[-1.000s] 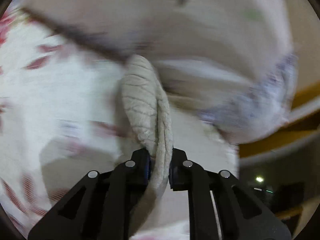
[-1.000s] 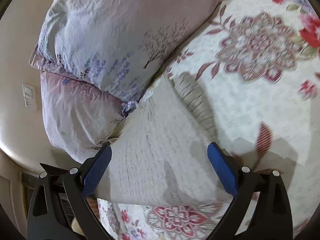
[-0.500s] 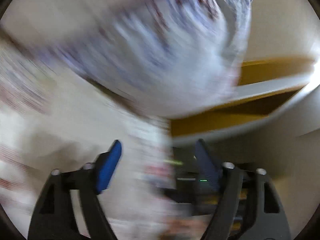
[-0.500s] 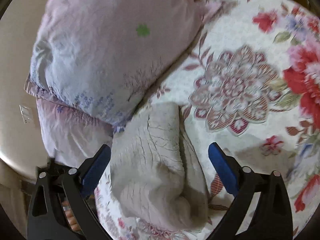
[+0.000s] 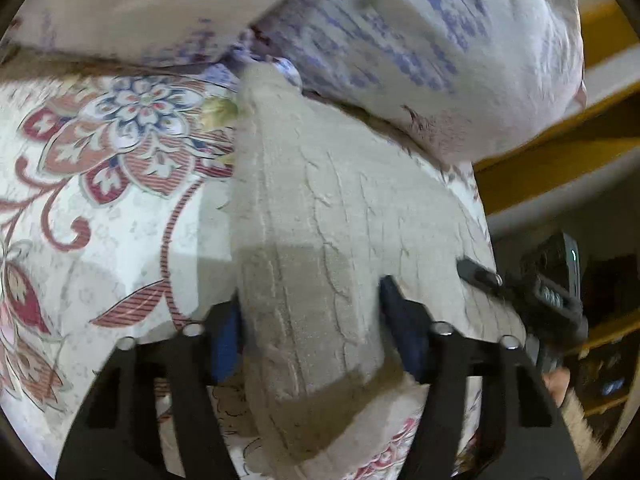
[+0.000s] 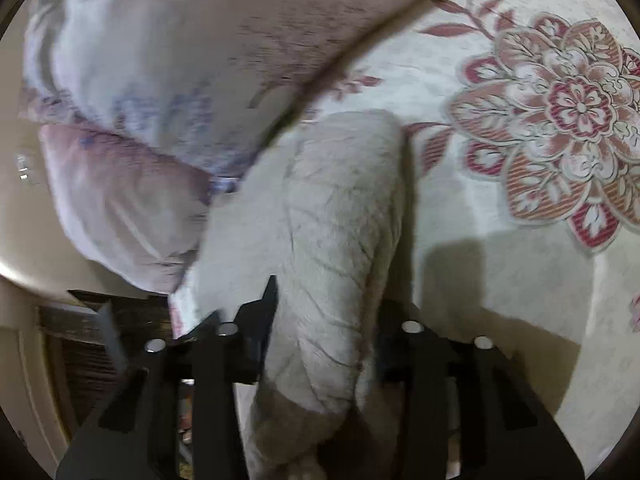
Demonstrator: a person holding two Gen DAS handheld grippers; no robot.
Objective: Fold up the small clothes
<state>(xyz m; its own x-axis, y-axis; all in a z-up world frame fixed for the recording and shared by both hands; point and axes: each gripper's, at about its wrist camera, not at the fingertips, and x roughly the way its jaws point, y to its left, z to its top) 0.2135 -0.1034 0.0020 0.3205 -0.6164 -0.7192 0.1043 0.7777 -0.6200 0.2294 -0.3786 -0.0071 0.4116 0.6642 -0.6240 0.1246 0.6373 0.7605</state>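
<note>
Both grippers are on the cloth [image 5: 320, 240] now, a beige knit piece already doubled into a thick bundle, lying on the floral bedspread [image 5: 100, 200] at its edge, with its far end tucked against the pillows [image 5: 420, 40]. In the left view, the left gripper [image 5: 308, 320] straddles the near end of the bundle, jaws part-way apart with cloth filling the gap; whether the pads actually bite I cannot tell. The right gripper [image 6: 324, 320] sits the same way, fingers either side of a raised ridge of cloth [image 6: 340, 220], close against it, looking like a pinch, though blur hides the contact. The other tool's black body [image 5: 540, 288] shows at the right of the left view, so the two are working close together on the near end. It reads as a late fold: the piece is compact, and what's left is one more turn or a tidy-up. Next move, I'd say, calls for a firm hold on all layers at once, then a lift and carry toward the far end, keeping the layers from sliding apart or snagging the pillows.
</note>
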